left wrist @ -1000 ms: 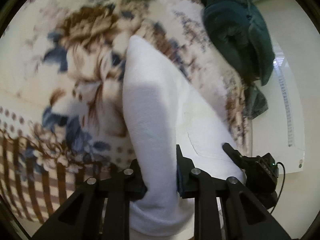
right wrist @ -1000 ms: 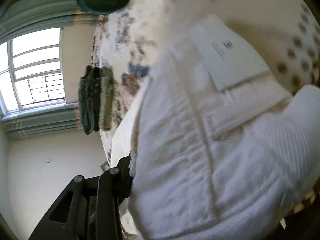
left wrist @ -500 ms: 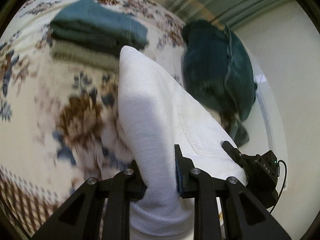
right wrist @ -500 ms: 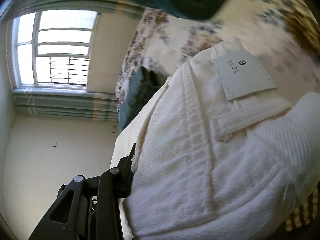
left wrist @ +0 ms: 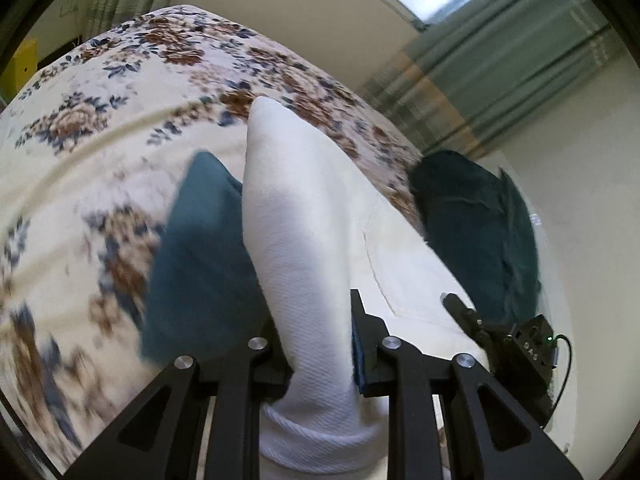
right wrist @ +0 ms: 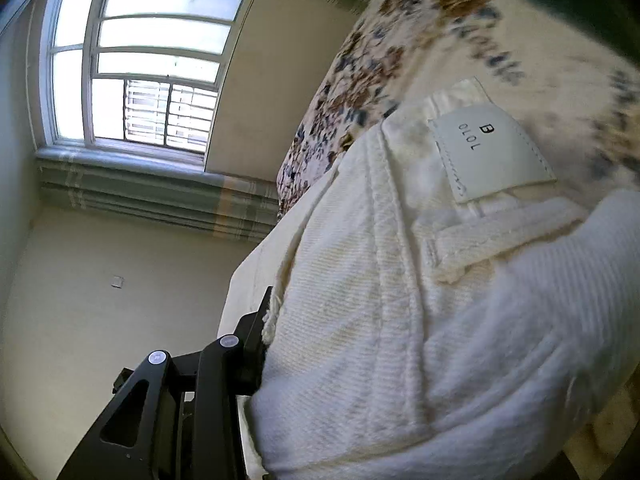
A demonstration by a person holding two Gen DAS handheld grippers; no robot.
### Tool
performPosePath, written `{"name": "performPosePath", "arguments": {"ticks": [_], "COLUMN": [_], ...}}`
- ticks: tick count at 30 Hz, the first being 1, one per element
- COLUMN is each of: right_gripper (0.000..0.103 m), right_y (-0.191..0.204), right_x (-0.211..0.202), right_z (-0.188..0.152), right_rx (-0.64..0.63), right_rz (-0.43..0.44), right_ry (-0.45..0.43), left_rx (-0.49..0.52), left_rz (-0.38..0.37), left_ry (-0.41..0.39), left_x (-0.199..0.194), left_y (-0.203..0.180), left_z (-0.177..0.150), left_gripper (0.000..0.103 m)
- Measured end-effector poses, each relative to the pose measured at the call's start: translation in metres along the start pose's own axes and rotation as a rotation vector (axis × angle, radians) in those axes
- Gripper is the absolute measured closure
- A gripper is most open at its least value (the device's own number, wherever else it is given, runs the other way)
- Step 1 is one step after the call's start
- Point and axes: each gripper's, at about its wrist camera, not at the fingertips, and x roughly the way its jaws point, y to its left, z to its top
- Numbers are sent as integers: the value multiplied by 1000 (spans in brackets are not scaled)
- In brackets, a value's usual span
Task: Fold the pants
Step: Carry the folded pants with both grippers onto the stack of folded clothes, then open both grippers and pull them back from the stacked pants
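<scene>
The folded white pants (left wrist: 308,216) hang lifted above the floral bed cover (left wrist: 100,120). My left gripper (left wrist: 318,344) is shut on a thick fold of the white cloth, which fills the gap between its fingers. In the right wrist view the pants (right wrist: 420,300) fill the frame, with the waistband, a belt loop and a pale label (right wrist: 490,156) showing. My right gripper (right wrist: 272,332) is shut on the pants; only its left finger (right wrist: 248,344) shows, the other is hidden behind the cloth. The right gripper's body shows in the left wrist view (left wrist: 516,344).
A folded teal garment (left wrist: 196,264) lies on the bed just left of and under the pants. A dark green heap (left wrist: 476,232) lies at the right. A window (right wrist: 136,68) and striped curtains (right wrist: 152,196) are behind the bed.
Both grippers have carried the pants forward across the bed, tilting upward. The teal folded garment has come close under the pants. The window and wall have come into view.
</scene>
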Motion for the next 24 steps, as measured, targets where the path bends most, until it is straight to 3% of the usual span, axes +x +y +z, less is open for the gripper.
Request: {"name": "performPosePath", "arguments": {"ticks": [4,8,11,14,16,17,18,24], "right_gripper": [62,60,54,50,54,65,67,66], "right_y": [-20,-45,-54,-60,-65,-68,-70,-50], "right_x": [72,97,85,56,32,23,19,12], "right_z": [-2,-14,-17,-21,-19,-17,-19,-21], "right_rx": [-5,28,72,83,86,92,102,10], "right_rz": [-77,-119,-124,-138,-200,-203,-210,-370], "right_ry": [55,159,227,189,107,88,92,104], "left_rx": [-29,-60,-70,-80,-101,-105,-104,-5], "left_rz": [59,83,57,57,59,60,65,236], "left_ry": [56,104,113,114,114,115,119,136], "left_x": [42,60,56,49,48,48,48,44], "left_y": [58,92,99,99,105,104,103,71], "left_z": [18,10,4,2,4,5,5,0], "left_gripper": [84,84,84,84,84,83,83,74]}}
